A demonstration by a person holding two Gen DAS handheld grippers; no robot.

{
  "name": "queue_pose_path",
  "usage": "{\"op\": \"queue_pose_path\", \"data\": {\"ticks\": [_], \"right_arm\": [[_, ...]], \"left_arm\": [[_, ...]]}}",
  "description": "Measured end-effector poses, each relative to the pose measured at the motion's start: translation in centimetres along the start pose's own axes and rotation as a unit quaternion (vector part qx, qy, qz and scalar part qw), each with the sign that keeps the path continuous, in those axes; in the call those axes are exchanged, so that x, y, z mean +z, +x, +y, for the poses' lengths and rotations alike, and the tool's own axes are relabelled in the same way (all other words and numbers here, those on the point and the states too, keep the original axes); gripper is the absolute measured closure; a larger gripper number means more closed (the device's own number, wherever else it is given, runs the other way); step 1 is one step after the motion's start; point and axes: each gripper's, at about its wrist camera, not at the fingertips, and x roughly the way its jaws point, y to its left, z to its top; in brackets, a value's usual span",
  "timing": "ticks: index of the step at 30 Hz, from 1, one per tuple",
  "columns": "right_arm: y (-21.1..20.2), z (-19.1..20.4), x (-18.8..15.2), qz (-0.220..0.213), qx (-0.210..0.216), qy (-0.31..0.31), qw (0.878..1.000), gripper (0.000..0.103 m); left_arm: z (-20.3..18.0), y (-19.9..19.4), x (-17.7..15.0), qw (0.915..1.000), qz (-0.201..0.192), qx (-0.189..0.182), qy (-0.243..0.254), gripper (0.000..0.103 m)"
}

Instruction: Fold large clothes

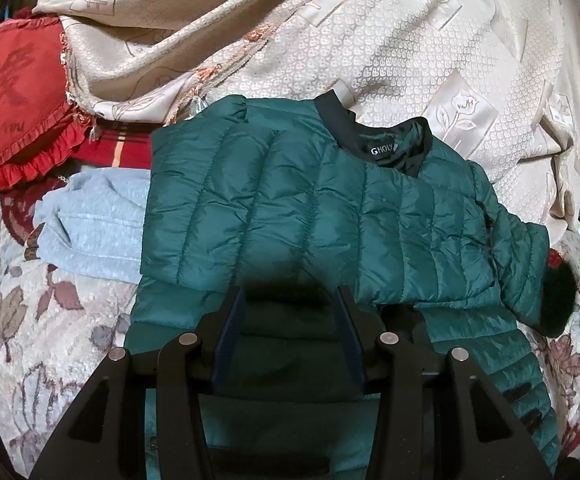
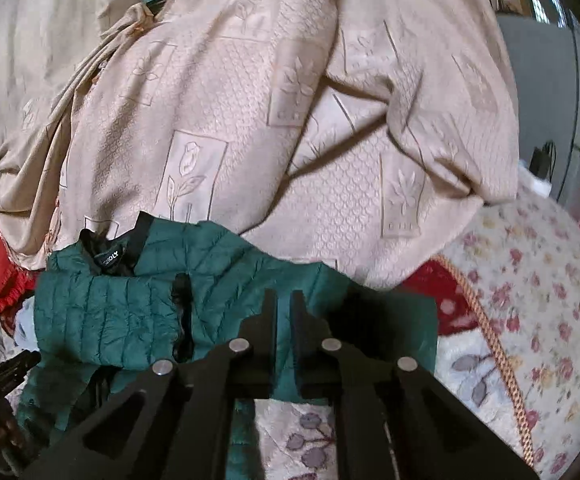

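A dark green quilted puffer jacket (image 1: pixel 330 216) with a black collar lies on the flowered bed cover, one sleeve folded across its front. My left gripper (image 1: pixel 290 292) is open and empty, hovering just above the jacket's lower front. In the right wrist view the jacket (image 2: pixel 129 312) lies left of centre. My right gripper (image 2: pixel 285 300) is shut on the jacket's green right sleeve and holds it over the jacket. The left gripper's black frame (image 2: pixel 5 368) shows at the far left edge.
A beige embossed blanket (image 1: pixel 370 40) is heaped behind the jacket. A red heart cushion (image 1: pixel 13 104) and a grey garment (image 1: pixel 89 224) lie to the left. The flowered bed cover (image 2: pixel 530 300) extends right, with a red patch (image 2: pixel 446 300).
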Motion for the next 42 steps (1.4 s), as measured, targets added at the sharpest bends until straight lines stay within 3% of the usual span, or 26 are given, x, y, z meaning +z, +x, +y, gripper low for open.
{"op": "queue_pose_path", "data": {"ticks": [2, 3, 5, 6, 7, 11, 17, 22, 24, 26, 27, 28, 34, 37, 42], "right_arm": [[0.0, -0.8, 0.3, 0.003, 0.011, 0.024, 1.0, 0.096], [0.1, -1.5, 0.2, 0.008, 0.009, 0.039, 0.999, 0.091], [0.2, -2.6, -0.2, 0.018, -0.009, 0.053, 0.998, 0.064], [0.4, -3.2, -0.7, 0.028, -0.024, 0.057, 0.998, 0.035], [0.5, -3.8, -1.2, 0.035, -0.031, 0.062, 0.997, 0.022], [2.4, -5.6, -3.8, 0.081, -0.052, 0.066, 0.993, 0.021], [7.2, -8.8, -7.9, 0.138, -0.065, 0.12, 0.981, 0.021], [9.5, -8.0, -9.2, 0.135, -0.046, 0.121, 0.982, 0.021], [10.9, -7.4, -9.3, 0.139, -0.059, 0.101, 0.983, 0.021], [12.0, -7.3, -9.5, 0.142, -0.077, 0.096, 0.982, 0.046], [12.3, -7.7, -9.6, 0.141, -0.079, 0.109, 0.981, 0.087], [12.2, -8.1, -9.7, 0.139, -0.075, 0.122, 0.98, 0.095], [7.9, -8.4, -8.8, 0.106, 0.015, 0.161, 0.981, 0.095], [5.0, -6.6, -7.1, 0.081, 0.071, 0.16, 0.981, 0.095], [2.6, -2.2, -4.3, 0.062, 0.123, 0.129, 0.982, 0.095]], "left_arm": [[0.2, -0.2, 0.1, 1.0, -0.002, -0.004, -0.003, 0.076], [0.2, -0.3, 0.1, 1.0, -0.003, -0.005, -0.004, 0.076], [0.2, -0.3, 0.2, 0.9999, -0.004, -0.007, -0.007, 0.076], [0.2, -0.3, 0.3, 0.9999, -0.004, -0.007, -0.007, 0.076], [0.2, -0.3, 0.3, 0.9999, -0.003, -0.007, -0.007, 0.076], [0.1, 0.0, 0.0, 1.0, 0.002, -0.004, -0.005, 0.076], [-0.1, 0.6, -0.3, 1.0, 0.01, 0.0, 0.0, 0.076], [-0.1, 1.7, -0.4, 0.9997, 0.024, 0.0, -0.003, 0.076], [-0.1, 1.9, -0.5, 0.9996, 0.027, -0.002, -0.007, 0.076], [-0.1, 1.8, -0.5, 0.9996, 0.026, -0.003, -0.008, 0.076], [0.0, 1.7, -0.4, 0.9997, 0.024, -0.004, -0.007, 0.076], [0.0, 1.6, -0.4, 0.9997, 0.022, -0.004, -0.007, 0.076], [0.4, 1.0, 0.0, 0.9997, 0.015, -0.011, -0.016, 0.076], [0.2, 0.5, -0.1, 0.9998, 0.011, -0.009, -0.011, 0.076], [0.2, -0.2, -0.1, 1.0, 0.004, -0.007, -0.006, 0.076]]}}
